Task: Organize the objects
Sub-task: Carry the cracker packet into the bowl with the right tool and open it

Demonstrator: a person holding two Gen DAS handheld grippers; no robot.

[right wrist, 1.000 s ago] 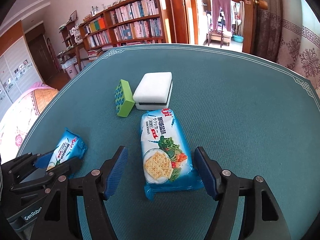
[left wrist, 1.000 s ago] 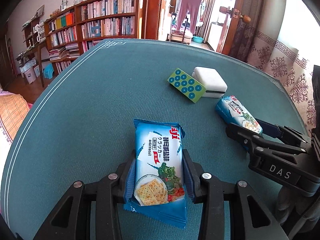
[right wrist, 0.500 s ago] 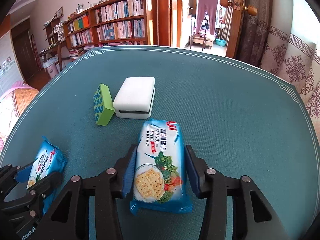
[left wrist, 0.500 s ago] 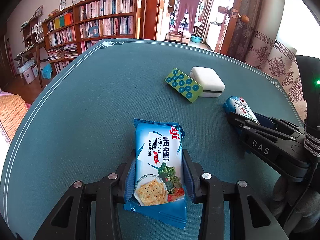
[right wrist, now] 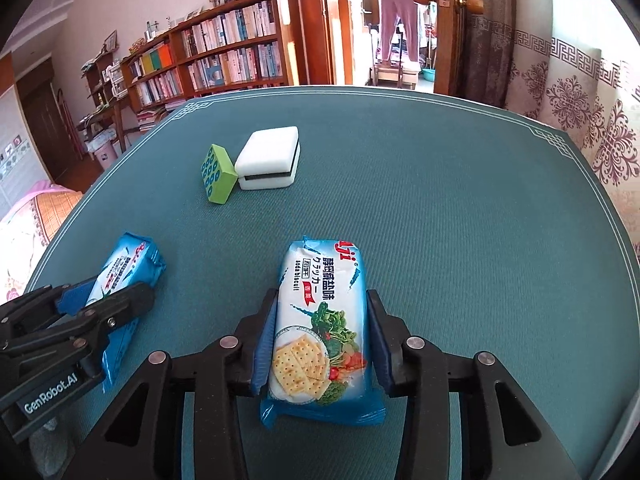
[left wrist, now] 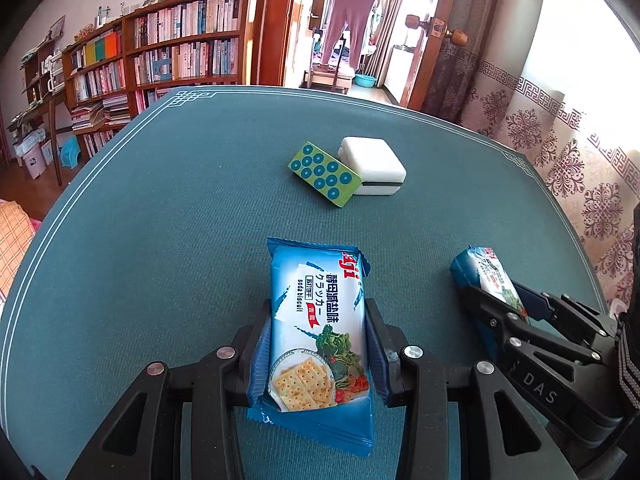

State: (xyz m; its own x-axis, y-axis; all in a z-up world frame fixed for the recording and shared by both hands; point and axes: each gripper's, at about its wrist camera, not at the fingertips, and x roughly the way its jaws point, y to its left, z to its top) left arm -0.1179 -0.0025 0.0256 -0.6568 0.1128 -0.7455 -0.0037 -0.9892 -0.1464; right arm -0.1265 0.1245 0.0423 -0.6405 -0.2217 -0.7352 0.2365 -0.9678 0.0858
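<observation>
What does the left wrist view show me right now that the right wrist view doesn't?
Only the left wrist view: the whole dotted top of the green block, and the left gripper shut on its cracker pack.

Only the right wrist view: the right gripper shut on its own cracker pack; its jaws have just closed on it.

Both: the white box touching the green block, the teal table, the bookshelf, and each other's gripper from the side.

Left hand-held gripper [left wrist: 316,344] clamped; right hand-held gripper [right wrist: 320,344] clamped, both angled downward.
</observation>
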